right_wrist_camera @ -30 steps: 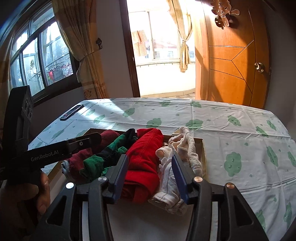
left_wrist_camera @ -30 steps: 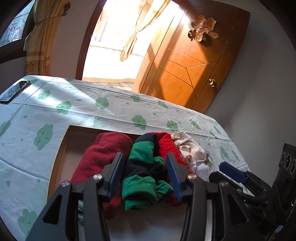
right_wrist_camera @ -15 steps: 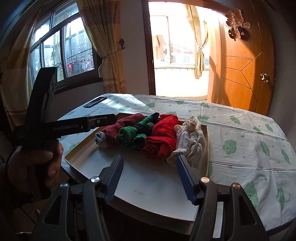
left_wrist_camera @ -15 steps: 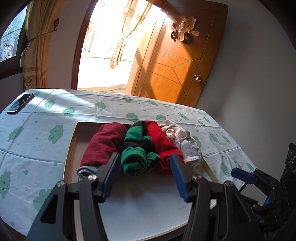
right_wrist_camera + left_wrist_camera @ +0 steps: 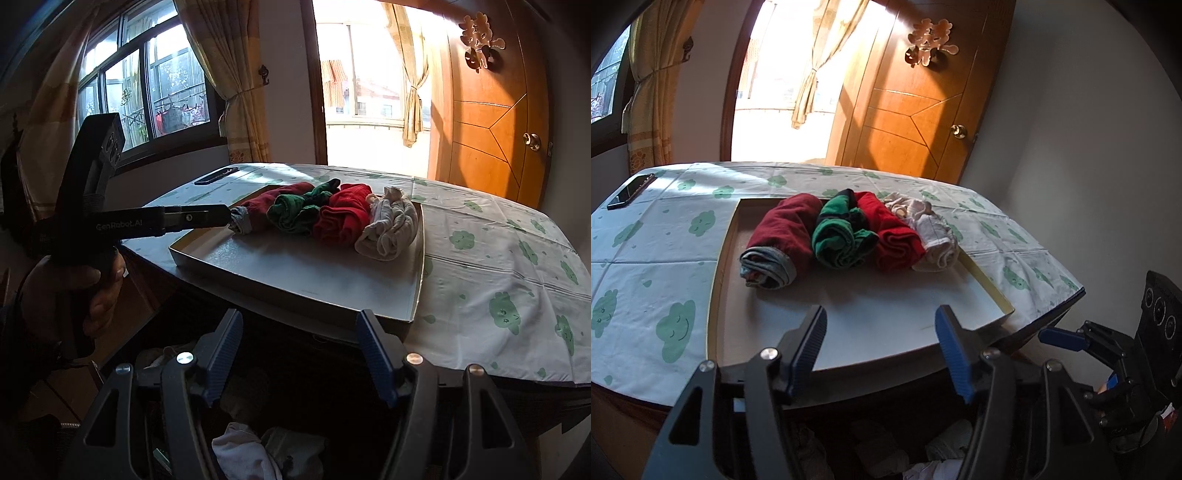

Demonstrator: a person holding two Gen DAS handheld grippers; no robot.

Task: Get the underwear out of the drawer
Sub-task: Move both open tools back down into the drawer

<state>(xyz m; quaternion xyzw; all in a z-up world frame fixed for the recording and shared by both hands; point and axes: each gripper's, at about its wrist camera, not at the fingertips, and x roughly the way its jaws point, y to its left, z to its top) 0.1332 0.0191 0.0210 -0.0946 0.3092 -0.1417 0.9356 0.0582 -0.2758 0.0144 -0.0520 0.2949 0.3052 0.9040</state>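
With four rolls already on the tray (image 5: 731, 236), our left gripper (image 5: 881, 350), opening, and right gripper (image 5: 299, 350), apart, both empty, next reach down for underwear (image 5: 243, 454) in the near drawer.

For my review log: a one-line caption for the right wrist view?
Open right gripper hovers over the dark drawer, four rolled garments in the tray.

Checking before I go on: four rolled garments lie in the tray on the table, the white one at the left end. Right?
Not quite. In the left wrist view the white roll is at the right end of the tray; the dark red roll is at the left end.
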